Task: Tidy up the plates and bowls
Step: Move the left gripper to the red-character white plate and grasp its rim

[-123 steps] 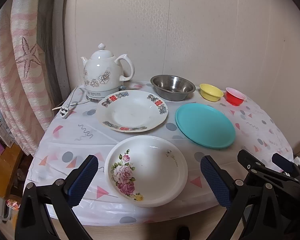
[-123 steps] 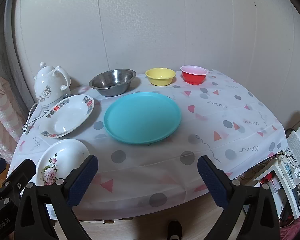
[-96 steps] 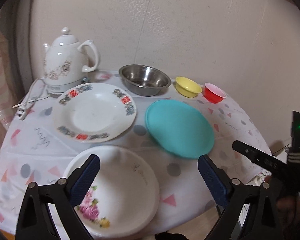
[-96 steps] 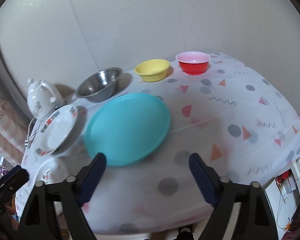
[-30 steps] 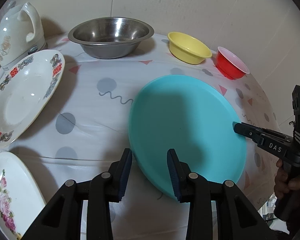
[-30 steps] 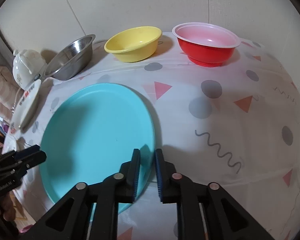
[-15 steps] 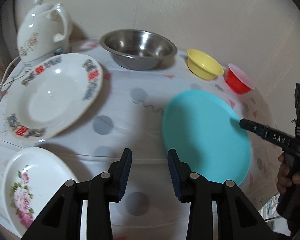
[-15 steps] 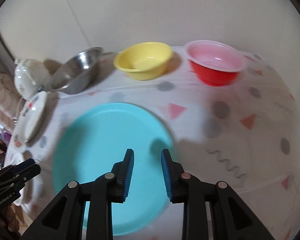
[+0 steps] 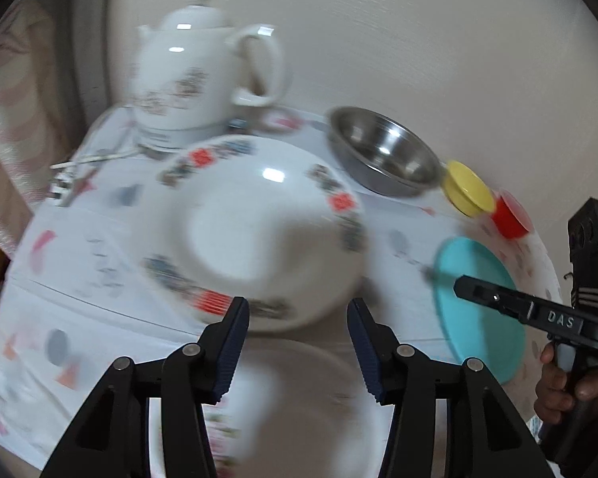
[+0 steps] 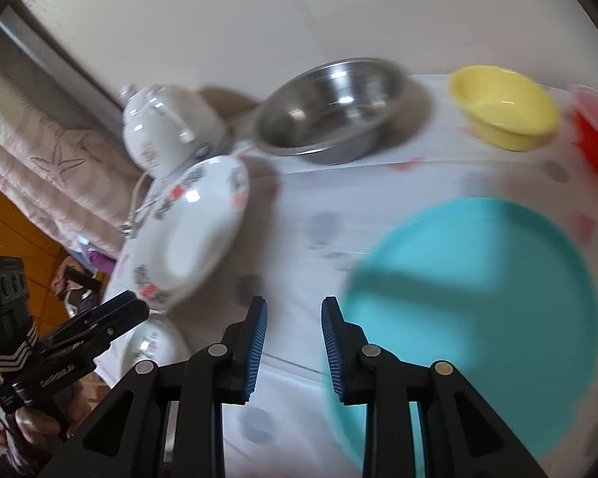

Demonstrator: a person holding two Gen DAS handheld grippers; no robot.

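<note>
A white patterned plate (image 9: 255,231) lies ahead of my left gripper (image 9: 298,318), which is partly open and empty above the near rim of that plate. A white floral bowl (image 9: 299,406) sits under the left gripper. The teal plate (image 10: 478,302) lies to the right of my right gripper (image 10: 293,318), which is narrowly open and empty over the cloth. The steel bowl (image 10: 331,103), yellow bowl (image 10: 502,105) and red bowl (image 10: 596,135) stand at the back. The patterned plate also shows in the right wrist view (image 10: 191,235).
A white teapot (image 9: 203,71) with a cord stands at the back left by the wall. The table (image 10: 299,215) has a dotted white cloth. Curtains hang on the left. The table edge drops off at the left and front.
Both grippers swung left, away from the teal plate. The left gripper now faces the patterned plate and has opened wider. The right gripper has opened slightly. The view is blurred by motion.
</note>
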